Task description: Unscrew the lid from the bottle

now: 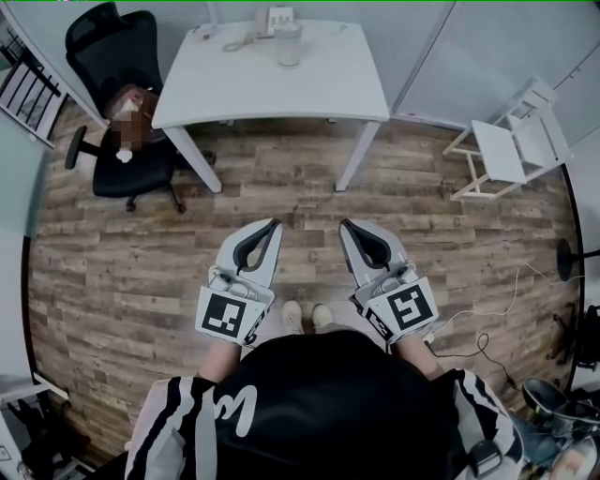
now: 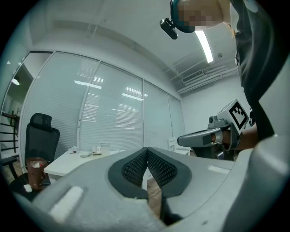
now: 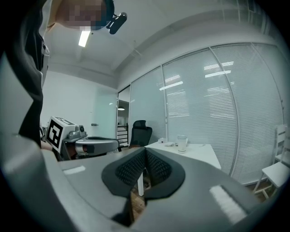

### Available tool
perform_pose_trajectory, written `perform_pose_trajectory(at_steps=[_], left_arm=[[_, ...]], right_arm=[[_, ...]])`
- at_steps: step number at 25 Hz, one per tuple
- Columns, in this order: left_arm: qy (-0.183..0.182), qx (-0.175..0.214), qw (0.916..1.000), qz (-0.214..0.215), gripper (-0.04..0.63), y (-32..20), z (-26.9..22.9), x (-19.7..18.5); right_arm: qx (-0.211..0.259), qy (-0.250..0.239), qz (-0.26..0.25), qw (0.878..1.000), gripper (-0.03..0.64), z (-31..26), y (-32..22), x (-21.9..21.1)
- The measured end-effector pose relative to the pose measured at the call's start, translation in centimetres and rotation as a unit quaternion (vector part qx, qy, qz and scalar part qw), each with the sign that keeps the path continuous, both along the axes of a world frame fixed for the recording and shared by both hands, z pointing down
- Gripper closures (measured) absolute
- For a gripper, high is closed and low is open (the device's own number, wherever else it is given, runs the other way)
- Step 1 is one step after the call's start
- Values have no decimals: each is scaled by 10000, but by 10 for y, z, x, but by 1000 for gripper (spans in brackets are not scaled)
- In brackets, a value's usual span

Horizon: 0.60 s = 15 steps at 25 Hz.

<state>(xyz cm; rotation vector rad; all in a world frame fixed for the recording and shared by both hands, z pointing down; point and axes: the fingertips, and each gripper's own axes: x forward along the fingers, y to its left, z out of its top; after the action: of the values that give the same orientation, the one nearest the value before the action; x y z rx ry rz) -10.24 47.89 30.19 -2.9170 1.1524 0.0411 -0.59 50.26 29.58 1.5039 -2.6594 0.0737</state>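
I held my left gripper (image 1: 274,224) and right gripper (image 1: 346,225) side by side, each with its jaws pressed together on nothing. The bottle (image 1: 288,47) stood well apart from them at the far side of the counter (image 1: 328,89). I judged I should step close first and open both, then brace the body with one and take the lid (image 1: 288,28) squarely.

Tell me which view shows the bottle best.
The head view: the bottle stands largest and unobstructed on the white table. The right gripper view shows it small, side-on; the left gripper view, only a tiny pale shape.
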Motion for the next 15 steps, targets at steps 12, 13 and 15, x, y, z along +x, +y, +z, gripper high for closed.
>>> perform_pose_trajectory(at_steps=[12,13,15], left_arm=[[68,-69,9997,213,595,0,4,-16],[97,-94,9997,196,595,-1,5,-17],[188,-128,9996,171,595,-3,6,-19]], right_arm=[[-201,-180,245,9993,615,9,4,-21],[-170,-153,257,9994,615,8,4,-20],[-128,-119,308,9994,615,7,3,-17]])
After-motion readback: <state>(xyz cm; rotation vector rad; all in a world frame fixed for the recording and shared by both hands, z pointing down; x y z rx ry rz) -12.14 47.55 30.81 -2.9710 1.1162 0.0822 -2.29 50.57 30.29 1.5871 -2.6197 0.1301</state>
